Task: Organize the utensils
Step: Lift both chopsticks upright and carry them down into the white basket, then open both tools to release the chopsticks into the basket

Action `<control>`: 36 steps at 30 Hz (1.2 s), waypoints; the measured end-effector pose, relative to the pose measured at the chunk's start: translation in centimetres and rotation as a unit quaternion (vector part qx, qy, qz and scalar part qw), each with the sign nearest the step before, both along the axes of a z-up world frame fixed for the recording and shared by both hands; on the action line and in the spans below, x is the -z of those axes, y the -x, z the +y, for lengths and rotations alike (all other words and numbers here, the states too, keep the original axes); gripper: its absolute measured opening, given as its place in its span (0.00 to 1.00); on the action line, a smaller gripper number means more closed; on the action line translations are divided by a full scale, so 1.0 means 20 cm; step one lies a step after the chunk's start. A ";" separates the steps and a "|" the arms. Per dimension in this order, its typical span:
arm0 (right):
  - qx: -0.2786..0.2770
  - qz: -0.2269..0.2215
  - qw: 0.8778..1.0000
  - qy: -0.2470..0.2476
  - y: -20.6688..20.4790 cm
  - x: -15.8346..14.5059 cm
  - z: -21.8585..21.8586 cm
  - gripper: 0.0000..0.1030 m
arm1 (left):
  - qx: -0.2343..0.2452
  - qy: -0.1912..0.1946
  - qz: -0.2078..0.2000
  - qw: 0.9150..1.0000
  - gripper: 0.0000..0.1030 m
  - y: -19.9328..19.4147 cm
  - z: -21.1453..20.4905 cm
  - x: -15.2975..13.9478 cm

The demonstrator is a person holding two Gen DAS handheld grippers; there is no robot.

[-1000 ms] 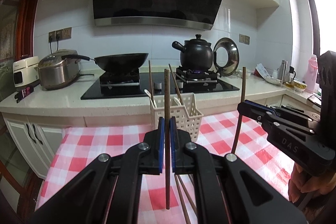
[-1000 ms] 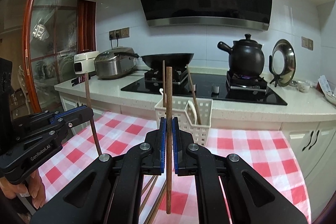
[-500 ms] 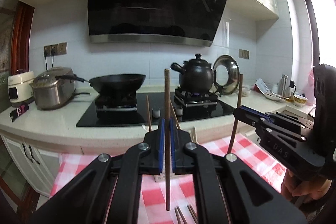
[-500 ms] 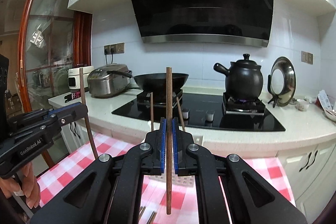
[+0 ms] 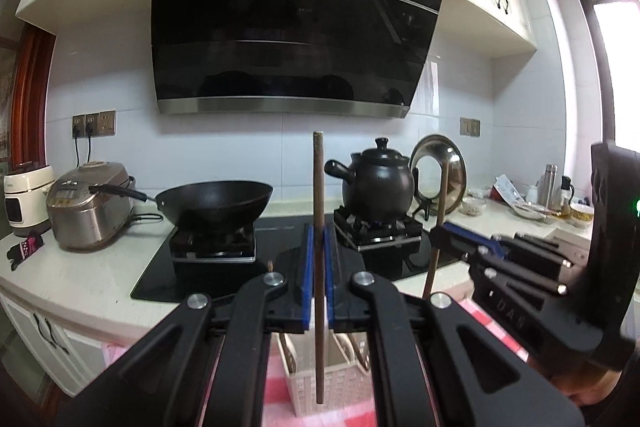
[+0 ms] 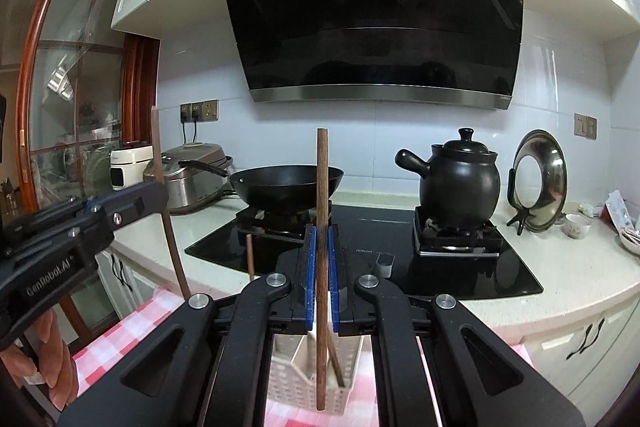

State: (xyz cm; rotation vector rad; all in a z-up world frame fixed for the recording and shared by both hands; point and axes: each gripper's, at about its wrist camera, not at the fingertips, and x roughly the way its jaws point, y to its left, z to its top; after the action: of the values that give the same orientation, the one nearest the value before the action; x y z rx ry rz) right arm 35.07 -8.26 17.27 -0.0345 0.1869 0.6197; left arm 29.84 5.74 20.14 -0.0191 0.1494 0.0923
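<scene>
My left gripper [image 5: 319,267] is shut on a brown wooden chopstick [image 5: 319,187], held upright, its lower end over the white slotted utensil basket [image 5: 332,393]. My right gripper [image 6: 322,267] is shut on a second brown chopstick [image 6: 321,187], also upright above the same basket [image 6: 296,383], which holds other chopsticks. The right gripper also shows at the right of the left wrist view [image 5: 440,239], and the left gripper at the left of the right wrist view [image 6: 160,195]. The two grippers are side by side, both high above the red-checked tablecloth [image 6: 108,339].
Behind the basket runs a white counter [image 5: 92,283] with a black hob [image 6: 460,275], a black wok [image 5: 214,199], a black clay pot [image 6: 462,183], a steel lid on a stand [image 6: 540,181] and a rice cooker [image 5: 90,205]. A range hood [image 5: 296,39] hangs above.
Both grippers have risen and moved forward with their chopsticks. The basket has dropped to the bottom of both views and sits under the chopstick tips.
</scene>
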 end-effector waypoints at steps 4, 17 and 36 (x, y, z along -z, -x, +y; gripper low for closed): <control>-0.002 -0.001 1.000 0.006 -0.09 0.02 0.05 0.05 | -0.010 0.011 -0.013 1.000 0.05 -0.12 0.03 -0.02; -0.008 0.026 0.999 0.028 -0.37 0.19 0.20 0.05 | -0.029 0.064 0.016 0.997 0.05 -0.45 0.16 0.21; -0.013 0.099 0.994 0.045 -0.56 0.48 0.25 0.06 | -0.025 0.077 0.110 0.991 0.06 -0.65 0.26 0.65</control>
State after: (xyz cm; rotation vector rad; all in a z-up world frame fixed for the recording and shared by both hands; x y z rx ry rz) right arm 46.28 -3.19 7.67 -0.0628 0.4061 0.6405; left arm 42.75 10.91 7.21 -0.1679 0.3762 0.1328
